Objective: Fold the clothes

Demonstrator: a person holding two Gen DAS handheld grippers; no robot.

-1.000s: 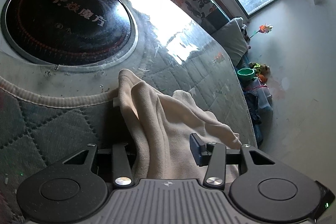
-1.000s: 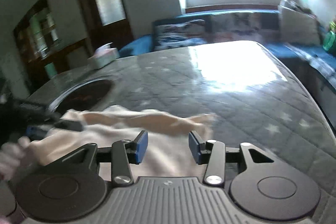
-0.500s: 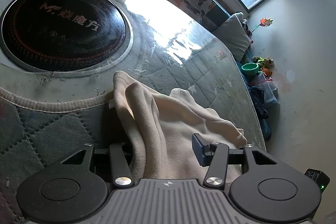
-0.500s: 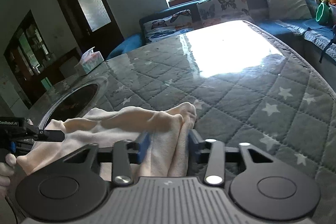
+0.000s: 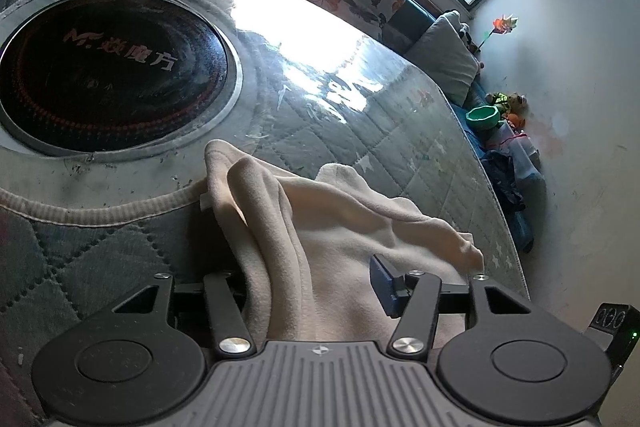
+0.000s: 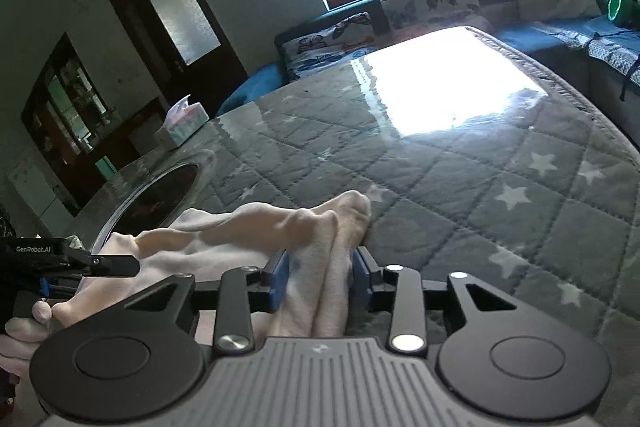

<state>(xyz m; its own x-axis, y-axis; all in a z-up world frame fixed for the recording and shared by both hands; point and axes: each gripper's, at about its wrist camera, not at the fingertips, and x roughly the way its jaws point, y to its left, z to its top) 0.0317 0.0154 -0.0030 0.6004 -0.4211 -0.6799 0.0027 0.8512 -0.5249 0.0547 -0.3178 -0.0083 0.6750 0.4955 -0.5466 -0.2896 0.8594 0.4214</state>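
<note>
Two grippers work one cream garment [image 5: 344, 227], which lies bunched on the quilted table cover [image 6: 500, 195] at the near edge, beside the round black hob [image 5: 108, 67] set into the surface.

Nearest in the right wrist view, the right gripper [image 6: 320, 277] has its blue pads drawn narrow against a thick gathered fold, cloth filling the whole gap, so I judge it to be clamped on the garment. In the left wrist view the left gripper [image 5: 312, 283] stands wide. Cloth drapes between its fingers and hides the left pad, while the right pad [image 5: 386, 285] sits clear of the fabric, so it grips nothing. The same gripper appears at the left edge of the right view, a hand [image 6: 28, 323] behind it.

The step in hand looks like taking hold of two edges before a fold. To do it well, the left gripper should close on one clean edge layer, not the whole heap, and both should then lift together so the cloth hangs flat. A grab through several layers would likely trap wrinkles.

Farther off, sun glare whitens the middle of the cover. A tissue box [image 6: 182, 125] stands at the far left corner, with butterfly cushions [image 6: 424, 7] on the bench beyond.
</note>
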